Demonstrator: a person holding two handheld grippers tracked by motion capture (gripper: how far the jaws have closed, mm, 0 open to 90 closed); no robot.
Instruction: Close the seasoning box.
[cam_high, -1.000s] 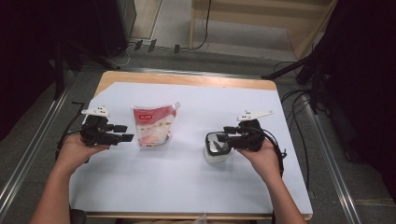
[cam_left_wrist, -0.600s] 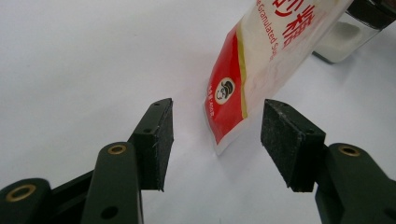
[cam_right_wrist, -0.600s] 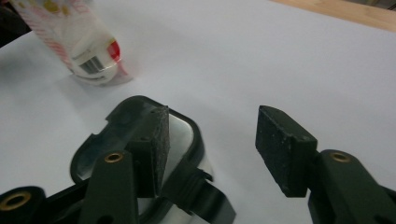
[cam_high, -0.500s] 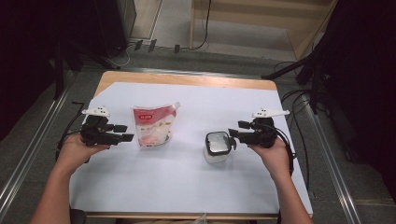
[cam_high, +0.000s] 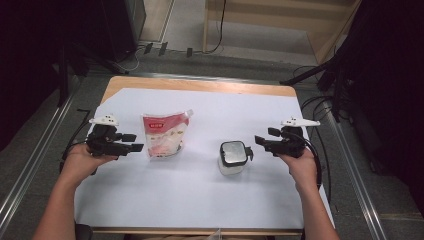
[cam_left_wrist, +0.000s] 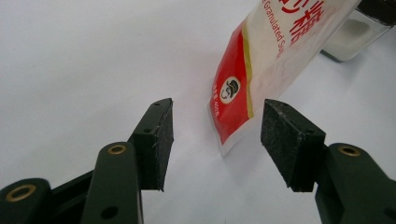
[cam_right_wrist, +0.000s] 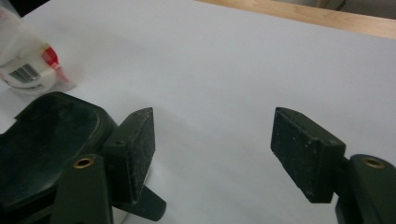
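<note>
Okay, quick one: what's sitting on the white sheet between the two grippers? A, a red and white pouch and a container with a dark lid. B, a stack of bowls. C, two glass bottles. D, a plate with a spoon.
A: the high view shows the pouch and the dark-lidded container side by side.

I see a white sheet (cam_high: 200, 190) over the table | bare wooden tabletop edge (cam_high: 200, 85) along the far side | grey floor (cam_high: 175, 30) beyond | black cables (cam_high: 320, 105) near the table's far right corner.
</note>
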